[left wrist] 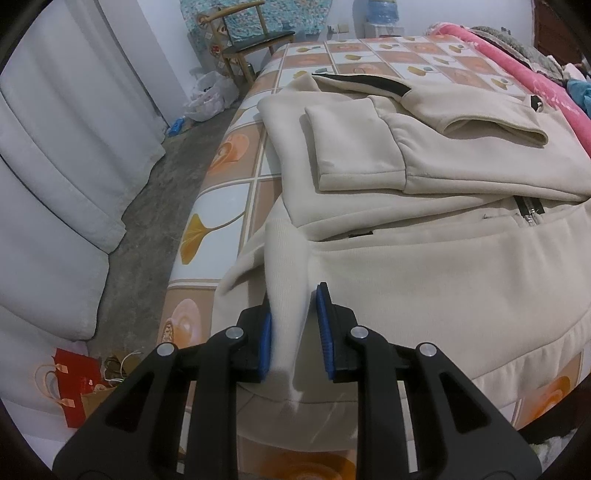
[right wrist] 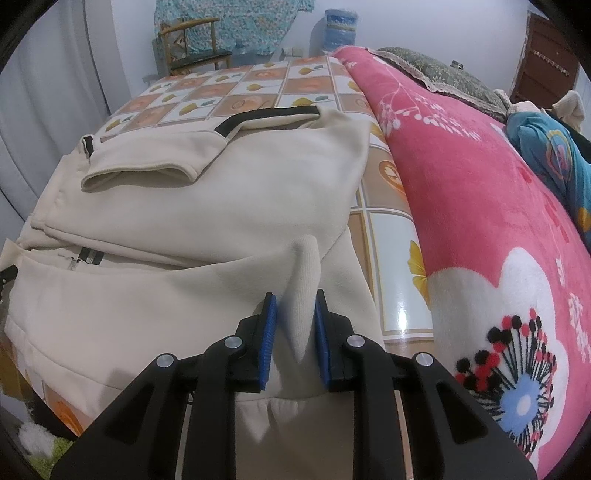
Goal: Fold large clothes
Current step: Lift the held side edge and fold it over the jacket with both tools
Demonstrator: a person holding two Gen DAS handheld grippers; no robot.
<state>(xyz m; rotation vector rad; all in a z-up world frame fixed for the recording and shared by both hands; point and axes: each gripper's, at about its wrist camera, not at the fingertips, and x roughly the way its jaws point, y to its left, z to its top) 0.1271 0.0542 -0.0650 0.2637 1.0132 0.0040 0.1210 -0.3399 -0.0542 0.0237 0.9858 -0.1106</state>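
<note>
Cream hoodie (left wrist: 424, 258) on tiled bedspread (left wrist: 229, 192), hem corners pinched in both jaws, pink blanket (right wrist: 480, 221) alongside.

You're in a home bedroom: a bed (left wrist: 236, 177) with a tile-print cover, a pink blanket (right wrist: 480, 206) and pillow (right wrist: 436, 70) on it, grey curtains (left wrist: 74, 129), a wooden chair (left wrist: 243, 40), a water jug (right wrist: 340, 29) and shopping bags (left wrist: 74, 384) on the concrete floor (left wrist: 155, 199).
</note>
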